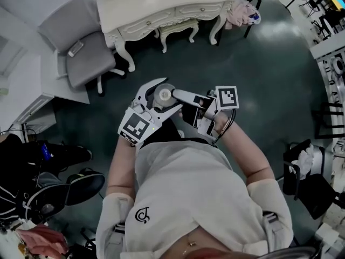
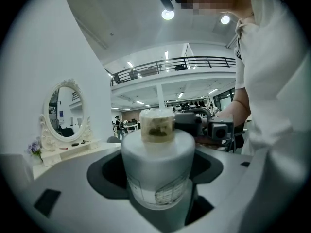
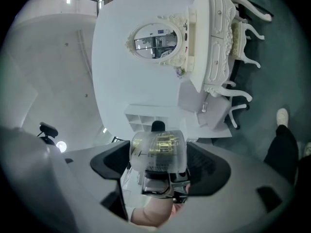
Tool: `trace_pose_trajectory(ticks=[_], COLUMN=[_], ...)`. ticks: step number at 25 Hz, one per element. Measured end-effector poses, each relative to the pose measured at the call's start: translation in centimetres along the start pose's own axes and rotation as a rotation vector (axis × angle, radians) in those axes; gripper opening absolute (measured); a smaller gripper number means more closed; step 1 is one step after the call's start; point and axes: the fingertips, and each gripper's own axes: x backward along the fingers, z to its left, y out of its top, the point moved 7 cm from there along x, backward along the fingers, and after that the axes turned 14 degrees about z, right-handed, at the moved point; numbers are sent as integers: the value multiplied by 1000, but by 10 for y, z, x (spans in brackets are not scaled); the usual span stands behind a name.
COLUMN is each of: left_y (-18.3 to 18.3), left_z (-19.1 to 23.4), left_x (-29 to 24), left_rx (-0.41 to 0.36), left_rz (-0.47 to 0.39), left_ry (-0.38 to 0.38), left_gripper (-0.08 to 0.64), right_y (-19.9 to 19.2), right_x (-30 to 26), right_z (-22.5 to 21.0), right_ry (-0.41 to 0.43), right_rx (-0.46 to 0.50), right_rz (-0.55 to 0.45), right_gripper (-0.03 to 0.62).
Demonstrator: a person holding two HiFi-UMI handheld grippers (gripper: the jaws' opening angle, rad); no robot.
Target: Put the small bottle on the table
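The small bottle (image 1: pixel 160 95) was between the jaws of the left gripper (image 1: pixel 168 95), with its top between the jaws of the right gripper (image 1: pixel 177 96) just to the right, and ahead of both there was the worktop (image 1: pixel 156 1), with a stool (image 1: pixel 178 28) under it and a chair (image 1: pixel 91 63) at its left.

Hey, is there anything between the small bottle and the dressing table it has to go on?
Nothing visible blocks it. The small bottle sits in the left gripper; only open floor lies before the white dressing table, its stool tucked low underneath.
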Motion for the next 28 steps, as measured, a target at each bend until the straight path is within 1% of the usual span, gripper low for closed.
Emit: trace_pose_trajectory(ticks=[3,5,8,13,17,21,24,28], left_y=[-7,-9,-6,-7,-2,0,5,11], left_z=[9,23,60,119,181,261,319,382], left_x=[-4,-7,-20,-47,-72,-96,-108,-116], left_rx=[21,28,30,23,11,4,-14,-37], left_rz=[6,11,17,8,-8,-21,-17,-2], left_ry=[4,7,2,-32,-57,-72,-91,-108], left_gripper=[350,349,349,350,350,350,350,350], right_y=[9,23,60,120,183,261,314,372], right_x=[-5,-10,-18,-25,-35,-56,-75,-99], right_z=[-6,-10,-13,-26,-31,-40,-42,-45], right_ry=[-3,-10,-10,-28,-34,-48,-30,-11], right_rx=[-8,-11,-20,-20,-9,1,-8,-3], right_rz=[13,14,-1,-18,-52,-85,-118,-137], right_gripper=[368,368,368,367,368,367,367,367])
